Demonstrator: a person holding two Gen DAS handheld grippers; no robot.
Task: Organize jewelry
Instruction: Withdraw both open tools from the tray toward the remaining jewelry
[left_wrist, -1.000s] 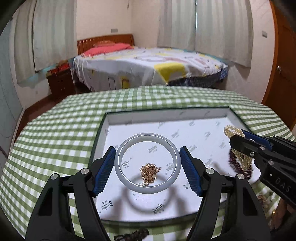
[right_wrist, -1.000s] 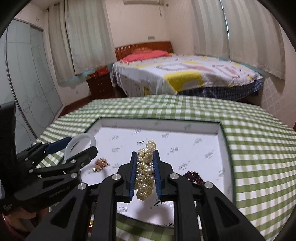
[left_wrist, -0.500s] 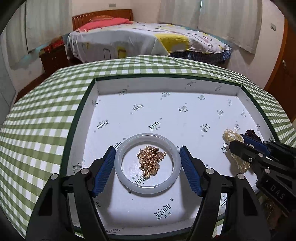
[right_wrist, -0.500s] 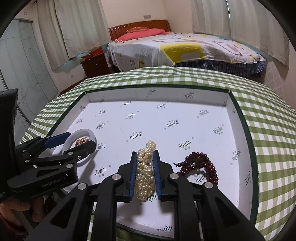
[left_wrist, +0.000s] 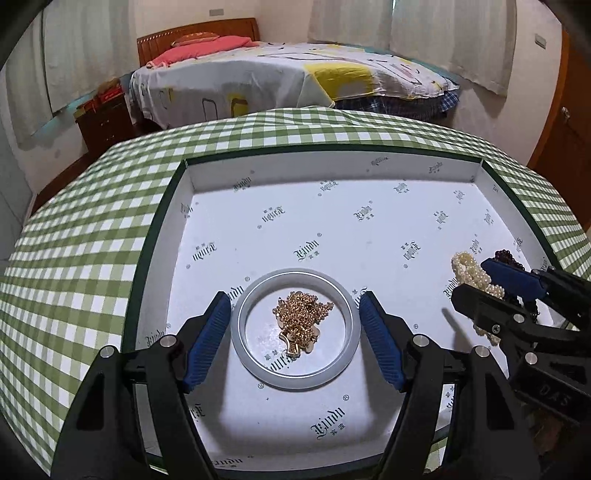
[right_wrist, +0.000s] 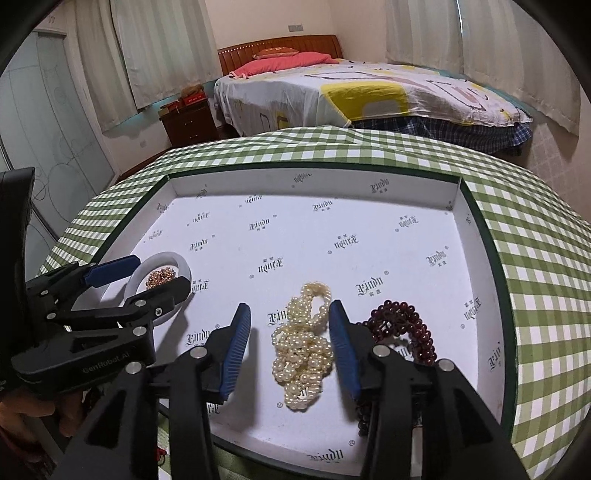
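Note:
A white bangle (left_wrist: 295, 328) lies in the white tray (left_wrist: 332, 173), ringing a gold chain (left_wrist: 301, 319). My left gripper (left_wrist: 294, 334) is open with a small gap on each side of the bangle; it also shows in the right wrist view (right_wrist: 136, 278). A pearl necklace (right_wrist: 304, 343) lies heaped on the tray floor between the pads of my right gripper (right_wrist: 286, 349), which is open. A dark red bead bracelet (right_wrist: 402, 328) lies just right of it. In the left wrist view the right gripper (left_wrist: 476, 280) sits over the pearls (left_wrist: 467, 267).
The tray (right_wrist: 484, 236) has low white walls and a dark green rim and sits on a green checked tablecloth (left_wrist: 92, 236). A bed (left_wrist: 288, 81) and a wooden nightstand (right_wrist: 188, 118) stand beyond the table. A hand (right_wrist: 22, 417) holds the left gripper.
My right gripper has opened and let go of the pearl necklace, which now lies on the tray floor. My left gripper has opened slightly off the bangle. Both grippers have lowered into the tray.

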